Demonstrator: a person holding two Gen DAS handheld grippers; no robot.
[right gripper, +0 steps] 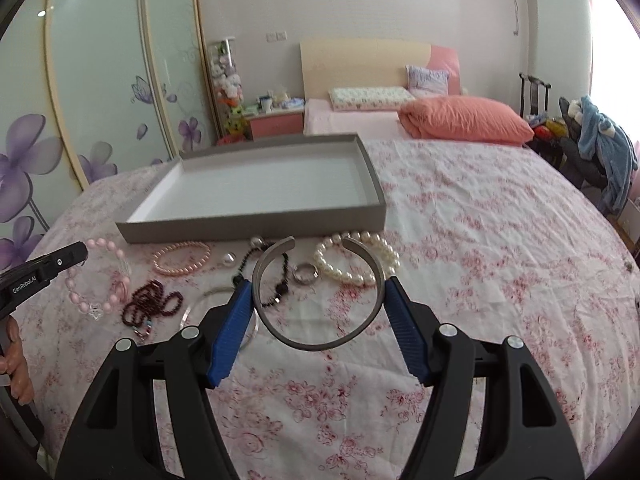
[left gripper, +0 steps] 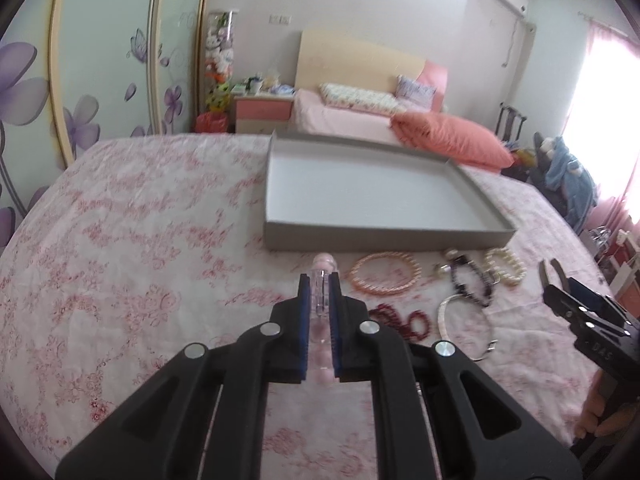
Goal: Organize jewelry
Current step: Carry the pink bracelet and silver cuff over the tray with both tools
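Both grippers are loaded, and the step in hand looks like the carry from the bedspread to the tray. The left gripper (left gripper: pixel 319 292), at lower centre of its own view, is clenched on a pink bead bracelet with clear links (left gripper: pixel 323 280); in the right wrist view the same bracelet (right gripper: pixel 98 276) hangs as a loop from that gripper's tip at the left edge. The right gripper (right gripper: pixel 320 300) grasps an open grey metal cuff bangle (right gripper: pixel 316 344), its blue pads (right gripper: pixel 234 328) pressing the cuff's two sides with the gap facing away.

The shallow grey cardboard tray with a white floor (right gripper: pixel 256 230) lies empty in the upper middle of the frame, on the pink floral bedspread (right gripper: pixel 500 240). Left between tray and grippers are a white pearl bracelet (right gripper: pixel 356 258), a salmon pearl bangle (right gripper: pixel 182 258), a dark red bead strand (right gripper: pixel 152 304) and a black bead strand (right gripper: pixel 280 280).

The next move probably calls for clearing the tray's near wall, then releasing each piece apart so they do not tangle.
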